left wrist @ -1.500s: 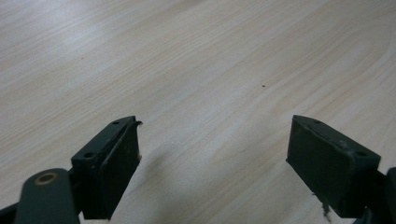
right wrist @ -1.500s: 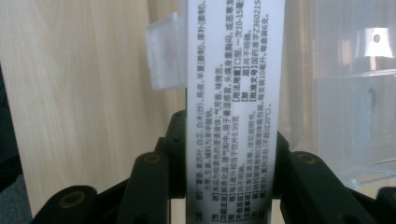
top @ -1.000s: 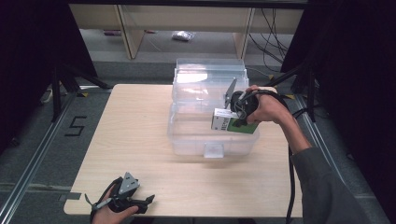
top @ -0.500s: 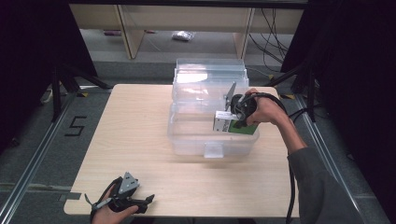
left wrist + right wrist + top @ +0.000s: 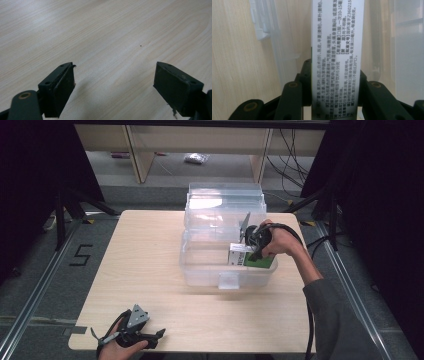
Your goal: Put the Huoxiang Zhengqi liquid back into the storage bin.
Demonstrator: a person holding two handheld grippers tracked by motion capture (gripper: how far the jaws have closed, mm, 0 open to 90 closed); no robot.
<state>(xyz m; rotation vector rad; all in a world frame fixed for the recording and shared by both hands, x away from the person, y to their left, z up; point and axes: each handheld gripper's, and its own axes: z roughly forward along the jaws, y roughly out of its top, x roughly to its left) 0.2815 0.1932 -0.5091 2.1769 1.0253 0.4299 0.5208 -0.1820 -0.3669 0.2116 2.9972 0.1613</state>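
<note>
A pale wooden bench (image 5: 150, 270) carries a clear plastic bin (image 5: 200, 265) toward its far middle, with the bin's clear lid (image 5: 225, 200) standing open behind it. The right gripper (image 5: 252, 251), held in the person's right hand (image 5: 281, 242), reaches into the right end of the bin from above, and its fingers are clamped on a small carton (image 5: 240, 255) — white on the side facing up, green along its lower right part. The carton sits inside the bin's walls near the front right corner; whether it touches the bin floor cannot be told from above. In the right gripper view the carton (image 5: 337, 50) runs straight up between the two black fingers (image 5: 304, 82), its white face covered in lines of small black print, and the bin's clear walls (image 5: 404, 50) show on both sides with the wood grain behind them. The left gripper (image 5: 152, 336) lies low at the bench's near left corner in the person's left hand (image 5: 122, 347), well apart from the bin, its grey three-cornered plate (image 5: 137, 316) facing up. In the left gripper view its fingers (image 5: 61, 87) stand wide apart — bare wood (image 5: 112, 50) between them and a small dark speck (image 5: 140, 45) on the grain beyond.
</note>
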